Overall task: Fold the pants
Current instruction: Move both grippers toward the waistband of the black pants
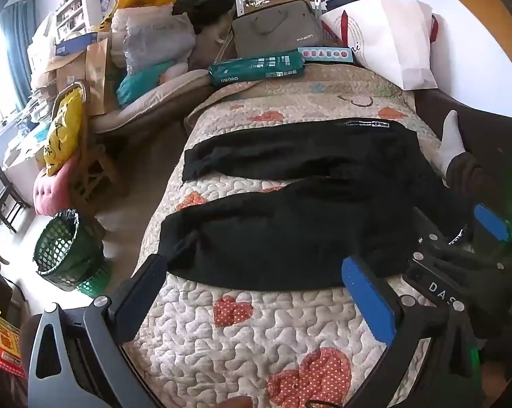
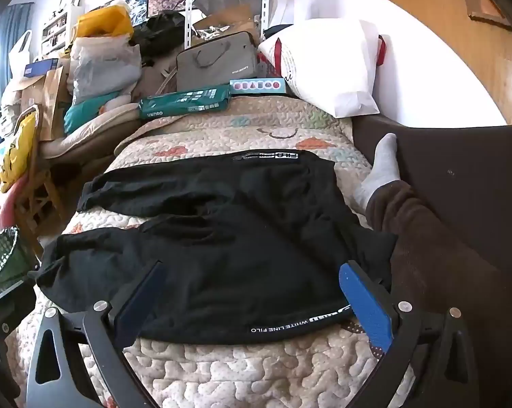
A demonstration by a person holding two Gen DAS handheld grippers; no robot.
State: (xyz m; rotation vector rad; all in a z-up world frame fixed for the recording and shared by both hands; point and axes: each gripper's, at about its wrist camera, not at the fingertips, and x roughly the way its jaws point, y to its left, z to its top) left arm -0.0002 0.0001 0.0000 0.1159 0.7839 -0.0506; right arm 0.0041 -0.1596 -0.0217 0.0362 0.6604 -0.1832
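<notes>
Black pants (image 1: 303,204) lie spread flat on a quilted bed cover (image 1: 256,333), both legs pointing left and the waistband to the right. My left gripper (image 1: 256,272) hovers open over the near leg, close to its cuff, with nothing between its fingers. The right wrist view shows the same pants (image 2: 228,238), their near waistband edge printed with white lettering. My right gripper (image 2: 252,289) is open wide over that waistband end, its blue pad (image 2: 364,306) by the corner. In the left wrist view the right gripper (image 1: 460,224) appears at the right edge in a black-gloved hand.
A person's leg in brown trousers with a white sock (image 2: 378,176) rests on the bed right of the pants. A white pillow (image 2: 330,68), a green package (image 2: 184,102) and bags are piled at the bed's far end. A green mesh bin (image 1: 65,248) stands on the floor left.
</notes>
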